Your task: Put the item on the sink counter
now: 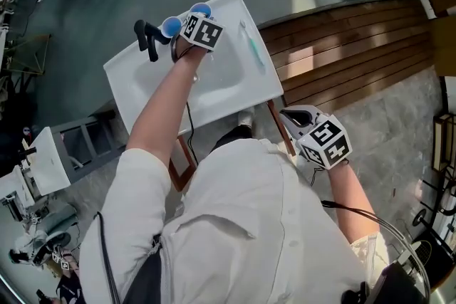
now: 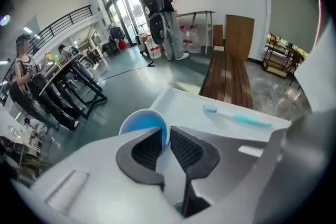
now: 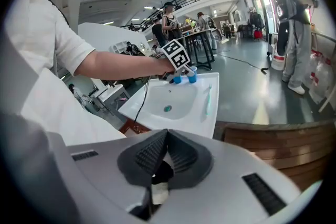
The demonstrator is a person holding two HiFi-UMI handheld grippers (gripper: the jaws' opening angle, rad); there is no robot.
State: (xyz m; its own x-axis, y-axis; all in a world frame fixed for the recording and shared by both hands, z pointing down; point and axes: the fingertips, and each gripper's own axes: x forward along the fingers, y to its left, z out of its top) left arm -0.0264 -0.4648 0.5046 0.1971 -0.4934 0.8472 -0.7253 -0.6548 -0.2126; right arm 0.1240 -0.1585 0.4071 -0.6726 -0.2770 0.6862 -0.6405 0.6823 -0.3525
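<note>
A white sink [image 1: 267,85] stands on a wooden frame, with a black faucet [image 1: 148,35] at its far left corner. My left gripper [image 1: 179,23] reaches over the far rim beside the faucet. It is shut on the wall of a blue cup [image 2: 139,123], whose rim sits between the pads [image 2: 186,149]. In the head view this blue cup [image 1: 171,26] has a second blue cup [image 1: 201,9] just behind it. A teal toothbrush [image 1: 253,45] lies on the right counter strip. My right gripper [image 1: 285,116] hangs shut and empty near my body, right of the sink.
A wooden slatted bench [image 1: 349,46] runs to the right of the sink. The left gripper's cable [image 1: 189,117] trails across the basin. White equipment [image 1: 35,167] stands at the left. People and black tables [image 2: 68,81] fill the hall beyond.
</note>
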